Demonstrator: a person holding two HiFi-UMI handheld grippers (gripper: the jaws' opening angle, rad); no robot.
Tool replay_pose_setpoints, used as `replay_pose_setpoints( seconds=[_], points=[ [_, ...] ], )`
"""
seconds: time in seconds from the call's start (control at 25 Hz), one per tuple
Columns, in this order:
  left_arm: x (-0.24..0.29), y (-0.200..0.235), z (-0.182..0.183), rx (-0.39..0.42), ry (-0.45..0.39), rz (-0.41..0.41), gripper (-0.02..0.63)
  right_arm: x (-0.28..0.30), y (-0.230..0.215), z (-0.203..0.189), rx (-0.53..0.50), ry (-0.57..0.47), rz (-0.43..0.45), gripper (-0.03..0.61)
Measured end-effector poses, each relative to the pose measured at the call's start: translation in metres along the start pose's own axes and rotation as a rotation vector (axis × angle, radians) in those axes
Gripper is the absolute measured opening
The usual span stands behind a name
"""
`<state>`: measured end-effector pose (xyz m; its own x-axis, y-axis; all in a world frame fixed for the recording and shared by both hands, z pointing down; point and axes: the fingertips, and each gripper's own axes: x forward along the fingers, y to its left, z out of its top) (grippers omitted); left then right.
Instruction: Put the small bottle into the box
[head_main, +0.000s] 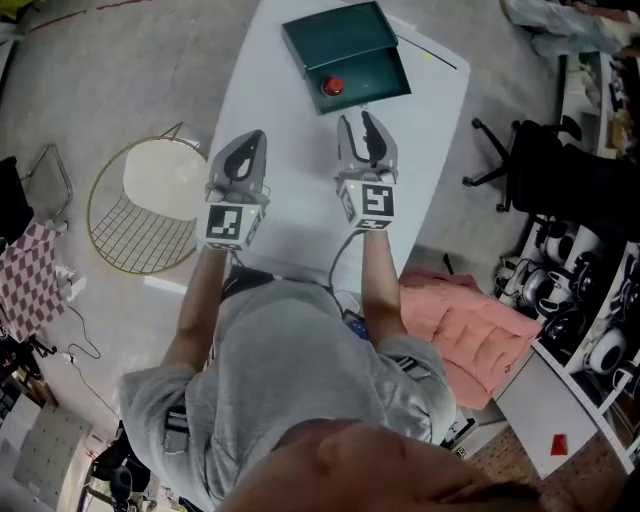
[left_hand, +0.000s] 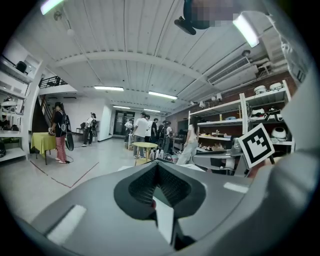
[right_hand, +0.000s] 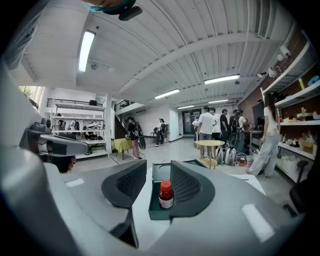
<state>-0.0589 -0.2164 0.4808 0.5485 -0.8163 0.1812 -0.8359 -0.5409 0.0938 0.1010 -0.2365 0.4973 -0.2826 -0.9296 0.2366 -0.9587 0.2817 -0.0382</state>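
Small bottle (head_main: 332, 87) upright inside box (head_main: 385, 78) on desk (head_main: 300, 210). Right gripper (head_main: 365, 128) empty, jaws partly apart, clear of box; left gripper (head_main: 253, 138) empty, jaws together. Risk: clipping box wall on any stray swing, tipping bottle.

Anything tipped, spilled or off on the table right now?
Nothing stands out. The small bottle stands upright in the open green box at the far end of the white table, red cap on, no spill visible.
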Motion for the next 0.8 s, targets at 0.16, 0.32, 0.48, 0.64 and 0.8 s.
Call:
replay_pose_setpoints(
  seconds=[0.16,0.32,0.48,0.64,0.8],
  points=[
    [-0.007,-0.017,0.006,0.010,-0.010,-0.048,0.011,-0.028,0.003,0.003,0.014,-0.017,-0.044,0.129],
    [-0.014,-0.031,0.009,0.027,-0.014,-0.100,0.011,-0.057,0.002,0.005,0.026,-0.035,-0.099,0.098],
    [-0.021,-0.043,0.014,0.041,-0.014,-0.144,0.011,-0.084,0.004,0.007,0.038,-0.045,-0.150,0.074],
    [-0.030,-0.053,0.016,0.048,-0.015,-0.181,0.011,-0.111,0.010,0.007,0.046,-0.052,-0.208,0.044],
    [-0.035,-0.069,0.018,0.058,-0.023,-0.245,0.011,-0.137,0.014,0.007,0.047,-0.068,-0.276,0.016]
  ],
)
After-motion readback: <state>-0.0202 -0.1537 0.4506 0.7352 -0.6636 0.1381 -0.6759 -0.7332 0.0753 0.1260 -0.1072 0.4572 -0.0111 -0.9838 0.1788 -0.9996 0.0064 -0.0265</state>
